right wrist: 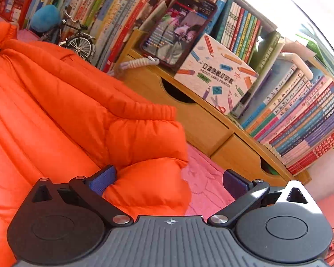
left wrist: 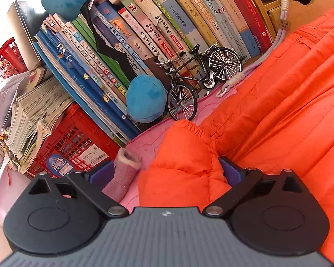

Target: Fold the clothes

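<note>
Jacket (left wrist: 278, 115): orange puffer, spread on pink cloth (left wrist: 149, 140), books behind. L gripper (left wrist: 167, 173) jaws wide, cuff betw pads, not pinched. R gripper (right wrist: 169, 180) wide too, other cuff by its left pad. Risks: slick fill slips from grip; L jaw may snag sock (left wrist: 122, 175); sleeve swing could topple bike (left wrist: 200, 75).

Left gripper (left wrist: 165, 173) and right gripper (right wrist: 169, 179) both tilt downward, jaws spread wide.

one orange puffer jacket (left wrist: 278, 115), one model bicycle (left wrist: 202, 75), one phone (right wrist: 178, 29), one pink sock (left wrist: 122, 175) — two red crates (left wrist: 78, 138).
</note>
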`<state>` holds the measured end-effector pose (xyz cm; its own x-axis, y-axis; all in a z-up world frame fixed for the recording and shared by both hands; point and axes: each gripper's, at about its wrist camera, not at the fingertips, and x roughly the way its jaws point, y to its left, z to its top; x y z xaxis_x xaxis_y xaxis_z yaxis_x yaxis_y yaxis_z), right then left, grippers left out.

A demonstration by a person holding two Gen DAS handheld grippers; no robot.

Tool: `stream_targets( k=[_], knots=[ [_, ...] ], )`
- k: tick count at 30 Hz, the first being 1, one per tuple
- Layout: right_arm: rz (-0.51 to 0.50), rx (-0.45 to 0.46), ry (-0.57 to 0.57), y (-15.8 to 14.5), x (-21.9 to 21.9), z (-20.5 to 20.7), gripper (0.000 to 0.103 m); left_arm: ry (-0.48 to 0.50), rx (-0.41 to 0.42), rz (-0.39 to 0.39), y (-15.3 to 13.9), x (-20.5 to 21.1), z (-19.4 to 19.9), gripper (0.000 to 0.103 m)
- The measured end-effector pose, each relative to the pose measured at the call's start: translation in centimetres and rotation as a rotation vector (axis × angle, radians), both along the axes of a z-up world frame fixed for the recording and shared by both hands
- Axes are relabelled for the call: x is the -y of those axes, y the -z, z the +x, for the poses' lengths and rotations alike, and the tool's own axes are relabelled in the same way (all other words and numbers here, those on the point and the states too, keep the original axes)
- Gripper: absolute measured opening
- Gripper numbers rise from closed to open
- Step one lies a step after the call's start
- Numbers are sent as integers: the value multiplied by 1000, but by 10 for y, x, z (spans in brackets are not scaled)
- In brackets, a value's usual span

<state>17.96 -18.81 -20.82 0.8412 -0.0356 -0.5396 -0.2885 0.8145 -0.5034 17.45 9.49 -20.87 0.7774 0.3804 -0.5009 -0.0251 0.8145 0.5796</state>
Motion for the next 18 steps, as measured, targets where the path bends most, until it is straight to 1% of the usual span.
stream_targets(
  k=[4, 6, 8, 13, 15, 18],
  knots=[
    [23, -67, 58, 7, 18, 10, 102, -6, -1, -9, 3, -6, 1, 103],
    [56, -96, 76, 11, 22, 14, 102, -17, -3, -38, 4, -10, 2, 103],
    [78, -104, 88, 14, 25, 16, 102, -25, -9, -73, 6, -14, 4, 103],
    [161, -120, 131, 16, 35, 17, 102, -31, -10, -127, 8, -20, 4, 103],
    [197, -150, 155, 13, 40, 22, 102, -36, -24, -118, 7, -17, 7, 103],
    [194, -213, 173, -4, 38, 33, 102, -44, -80, -61, -2, -7, 15, 103]
  ],
)
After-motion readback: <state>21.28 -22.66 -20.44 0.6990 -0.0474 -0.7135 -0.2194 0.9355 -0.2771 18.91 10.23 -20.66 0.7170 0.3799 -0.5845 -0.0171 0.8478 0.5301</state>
